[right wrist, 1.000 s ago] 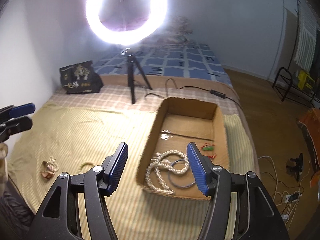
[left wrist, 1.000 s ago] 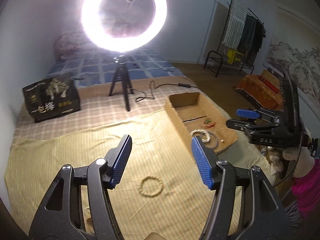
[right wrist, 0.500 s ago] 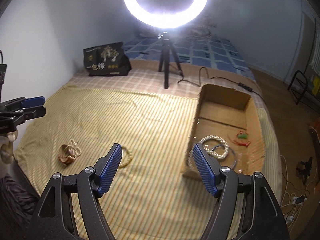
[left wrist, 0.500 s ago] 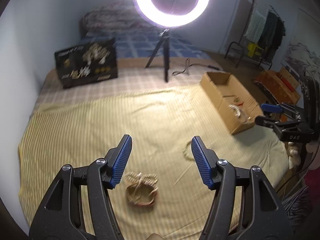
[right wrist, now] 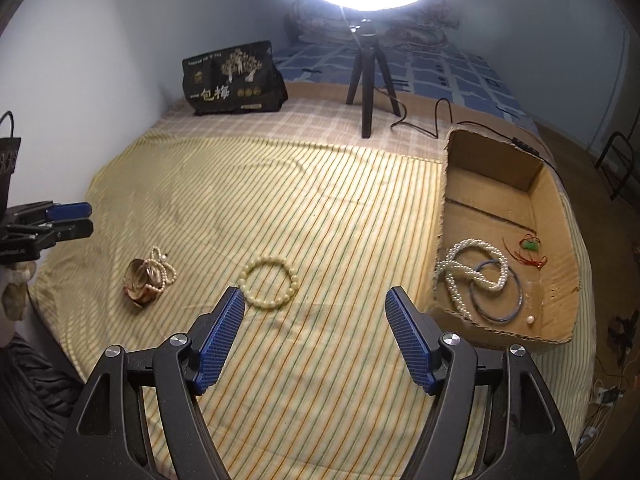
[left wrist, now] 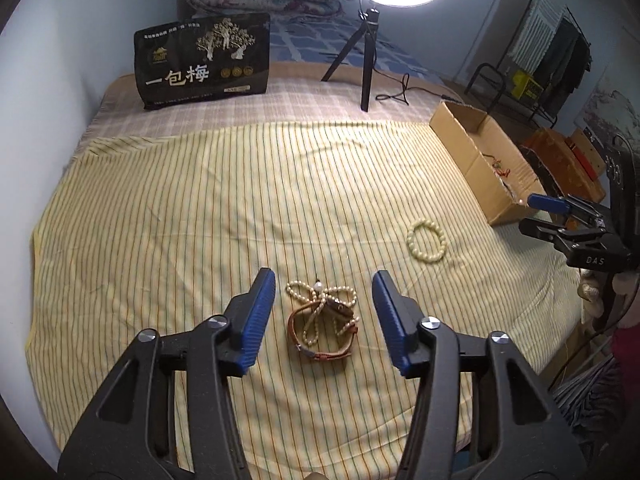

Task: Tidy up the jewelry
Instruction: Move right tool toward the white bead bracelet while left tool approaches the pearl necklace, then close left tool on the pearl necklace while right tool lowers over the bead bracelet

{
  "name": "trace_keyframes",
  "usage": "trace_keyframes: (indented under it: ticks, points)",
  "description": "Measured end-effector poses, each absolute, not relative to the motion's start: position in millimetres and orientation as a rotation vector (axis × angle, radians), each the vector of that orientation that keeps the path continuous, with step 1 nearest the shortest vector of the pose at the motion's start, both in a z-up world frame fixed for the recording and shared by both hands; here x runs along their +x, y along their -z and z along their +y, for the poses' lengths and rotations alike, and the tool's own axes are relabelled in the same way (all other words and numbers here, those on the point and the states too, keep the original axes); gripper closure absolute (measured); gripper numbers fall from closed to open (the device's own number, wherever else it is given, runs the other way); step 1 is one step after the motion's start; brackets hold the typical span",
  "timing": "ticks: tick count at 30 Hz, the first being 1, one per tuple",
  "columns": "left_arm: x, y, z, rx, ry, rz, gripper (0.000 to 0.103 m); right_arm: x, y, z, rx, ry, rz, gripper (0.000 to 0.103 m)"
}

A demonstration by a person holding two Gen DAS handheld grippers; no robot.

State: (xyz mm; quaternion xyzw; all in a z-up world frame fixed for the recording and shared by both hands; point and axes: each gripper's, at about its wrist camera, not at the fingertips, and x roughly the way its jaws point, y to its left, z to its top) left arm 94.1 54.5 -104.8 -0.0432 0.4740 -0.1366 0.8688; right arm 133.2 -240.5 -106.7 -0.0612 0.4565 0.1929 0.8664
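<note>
So the left hand-held gripper (left wrist: pixel 323 312) hangs jaws apart and empty over the brown strap (left wrist: pixel 320 334) tangled with a floppy, slippery pearl strand (left wrist: pixel 320 300) on the bed (left wrist: pixel 160 220); I'd probably pinch the stiffer strap, while the right hand-held gripper (right wrist: pixel 314 332) is apart too.

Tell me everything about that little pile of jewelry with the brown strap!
The jewelry pile lies on the striped yellow cloth, between the open left tongs without touching them. A brown watch strap, leather by its look, curls in a loop with metal showing near the top. A string of small cream pearl beads is draped over it in loose loops, with one bigger pearl at the top. The round bead bracelet lies apart from it.
</note>
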Motion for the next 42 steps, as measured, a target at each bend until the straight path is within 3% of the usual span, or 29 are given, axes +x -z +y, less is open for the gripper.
trace_keyframes:
  ticks: [3,11,14,39,42]
  points:
    - [93,111,52,-0.075,0.305,1.011,0.061,132,114,-238,-0.139,-0.409,0.94,0.03]
    - [90,127,53,-0.062,0.31,1.056,0.061,130,132,-228,-0.19,-0.437,0.938,0.03]
    - [90,135,56,-0.059,0.303,1.08,0.074,134,139,-225,-0.203,-0.434,0.97,0.03]
    - [134,173,73,-0.218,0.287,1.219,0.074,154,160,-218,-0.194,-0.435,1.055,0.031]
    - [141,184,69,-0.221,0.292,1.253,0.082,154,161,-219,-0.189,-0.438,1.061,0.031]
